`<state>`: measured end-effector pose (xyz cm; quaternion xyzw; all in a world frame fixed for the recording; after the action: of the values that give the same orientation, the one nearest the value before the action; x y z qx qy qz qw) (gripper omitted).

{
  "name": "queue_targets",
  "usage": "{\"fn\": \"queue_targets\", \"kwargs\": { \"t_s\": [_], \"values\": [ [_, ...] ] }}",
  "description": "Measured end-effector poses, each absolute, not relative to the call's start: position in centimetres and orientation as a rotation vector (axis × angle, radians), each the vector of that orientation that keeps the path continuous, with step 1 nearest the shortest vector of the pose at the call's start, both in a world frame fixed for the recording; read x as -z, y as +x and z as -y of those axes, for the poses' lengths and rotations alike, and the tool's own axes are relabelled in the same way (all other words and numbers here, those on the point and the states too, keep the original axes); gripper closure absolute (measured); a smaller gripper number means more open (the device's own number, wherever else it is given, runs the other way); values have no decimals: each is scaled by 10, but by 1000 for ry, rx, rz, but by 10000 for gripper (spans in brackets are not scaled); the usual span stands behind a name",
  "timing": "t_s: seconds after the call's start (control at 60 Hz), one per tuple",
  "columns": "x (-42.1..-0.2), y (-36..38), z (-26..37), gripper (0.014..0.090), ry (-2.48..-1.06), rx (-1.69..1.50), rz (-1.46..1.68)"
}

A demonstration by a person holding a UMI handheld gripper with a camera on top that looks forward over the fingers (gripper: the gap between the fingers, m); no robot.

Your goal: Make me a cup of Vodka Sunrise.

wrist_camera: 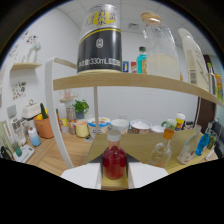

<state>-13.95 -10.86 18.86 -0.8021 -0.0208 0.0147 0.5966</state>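
Note:
A small round flask of red liquid (114, 161) with a pale stopper stands upright between my two white fingers (82, 176). My gripper (115, 174) is shut on the flask, with both finger pads against its belly. Just beyond the flask lies a brown cardboard-coloured surface (135, 142). A clear glass bottle with an orange cap (163, 150) stands ahead and to the right of the fingers. Above, a wooden shelf (150, 82) carries a tall black can marked 330mL (100, 42), a small teal bottle (142, 60) and a large glass jar of whitish liquid (162, 55).
Several bowls and cups (120, 125) line the back of the counter under the shelf. An orange pot (44, 127) and a potted plant (80, 107) stand at the left. Blue bottles (202, 142) lie at the right. A white shelf post (52, 115) rises ahead to the left.

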Motion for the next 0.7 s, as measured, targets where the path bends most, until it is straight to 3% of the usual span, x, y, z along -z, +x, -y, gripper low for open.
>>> {"fn": "queue_targets", "kwargs": {
  "t_s": [0.383, 0.7],
  "values": [
    [-209, -126, 162, 702, -1825, -57, 100],
    [-175, -73, 217, 705, -1908, -231, -122]
  ]
}}
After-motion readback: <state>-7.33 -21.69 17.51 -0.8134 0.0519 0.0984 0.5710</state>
